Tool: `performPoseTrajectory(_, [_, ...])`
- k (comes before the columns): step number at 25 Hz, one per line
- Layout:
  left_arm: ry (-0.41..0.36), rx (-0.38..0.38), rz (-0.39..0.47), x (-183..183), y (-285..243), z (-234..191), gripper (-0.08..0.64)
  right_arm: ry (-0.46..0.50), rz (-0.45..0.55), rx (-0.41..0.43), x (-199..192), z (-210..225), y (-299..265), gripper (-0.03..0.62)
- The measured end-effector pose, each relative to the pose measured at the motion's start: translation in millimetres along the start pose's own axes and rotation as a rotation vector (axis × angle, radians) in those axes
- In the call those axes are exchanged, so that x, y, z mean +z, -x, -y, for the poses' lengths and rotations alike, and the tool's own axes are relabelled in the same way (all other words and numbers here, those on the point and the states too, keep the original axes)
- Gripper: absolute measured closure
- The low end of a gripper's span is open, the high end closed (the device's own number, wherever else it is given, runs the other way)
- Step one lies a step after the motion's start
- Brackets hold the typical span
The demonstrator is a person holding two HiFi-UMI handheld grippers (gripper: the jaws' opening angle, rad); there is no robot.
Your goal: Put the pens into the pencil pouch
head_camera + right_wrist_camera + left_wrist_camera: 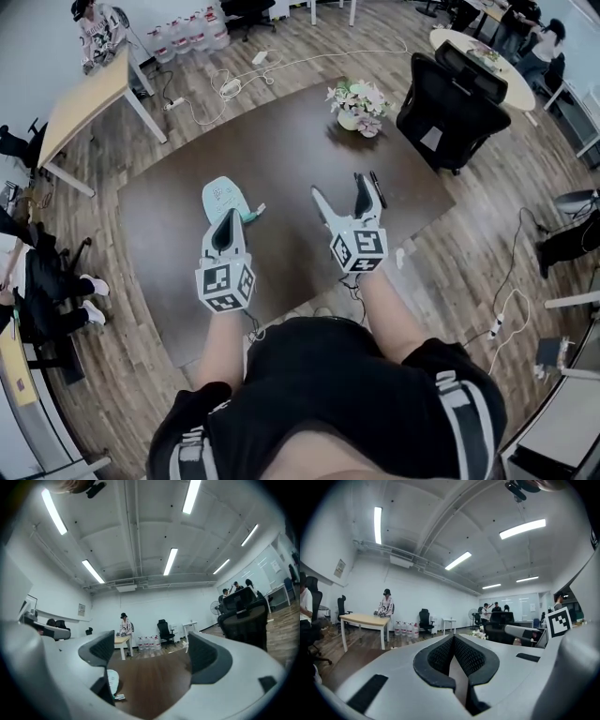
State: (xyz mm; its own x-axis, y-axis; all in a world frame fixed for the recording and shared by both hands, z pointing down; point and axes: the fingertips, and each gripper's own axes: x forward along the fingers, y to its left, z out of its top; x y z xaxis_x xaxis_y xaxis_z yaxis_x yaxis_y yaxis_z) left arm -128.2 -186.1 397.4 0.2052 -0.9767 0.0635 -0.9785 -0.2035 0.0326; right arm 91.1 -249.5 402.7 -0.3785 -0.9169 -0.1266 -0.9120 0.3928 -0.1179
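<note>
A pale teal pencil pouch [221, 195] lies flat on the dark brown table [281, 141], just beyond my left gripper [228, 219], whose jaws are pressed together with nothing between them. My right gripper [341, 191] hovers level over the table with its jaws spread wide and empty. A thin black pen [377, 188] lies on the table right beside the right gripper's outer finger. In the right gripper view the pouch [111, 680] shows low at the left, past the left finger [101, 649]. The left gripper view shows only its shut pads [454, 654] and the room.
A pot of flowers [356, 105] stands at the far side of the table. A black office chair [457, 94] sits at the far right corner. A small teal and white piece [254, 213] lies at the pouch's right edge. Cables run across the floor.
</note>
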Motion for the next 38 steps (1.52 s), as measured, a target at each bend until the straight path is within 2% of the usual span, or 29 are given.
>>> performPoseTrajectory(2, [0.003, -0.012, -0.002, -1, -7, 2, 0.56, 0.015, -0.019, -0.058, -4, 20, -6, 0.062])
performPoseTrajectory(4, [0.005, -0.021, -0.006, -1, -12, 2, 0.56, 0.038, -0.055, -0.104, -10, 41, -11, 0.03])
performPoseTrajectory(8, [0.008, -0.031, -0.013, -3, -19, 1, 0.56, 0.076, -0.2, -0.147, -41, 86, -24, 0.025])
performPoseTrajectory(14, [0.011, -0.024, -0.045, -16, -22, 1, 0.56, 0.096, -0.571, -0.103, -133, 147, -44, 0.038])
performPoseTrajectory(18, [0.005, -0.009, -0.072, -24, -22, -2, 0.56, 0.096, -0.726, -0.105, -179, 175, -48, 0.091])
performPoseTrajectory(21, [0.005, 0.002, -0.088, -29, -24, -4, 0.56, 0.102, -0.802, -0.109, -204, 189, -48, 0.188])
performPoseTrajectory(27, [0.061, 0.025, -0.128, -41, -31, -10, 0.56, 0.111, -0.947, -0.058, -245, 198, -55, 0.321])
performPoseTrajectory(31, [0.038, 0.038, -0.143, -46, -35, -13, 0.56, 0.131, -1.017, -0.048, -267, 208, -61, 0.404])
performPoseTrajectory(38, [0.018, 0.078, -0.165, -53, -34, -16, 0.56, 0.115, -1.089, -0.053, -293, 229, -70, 0.428])
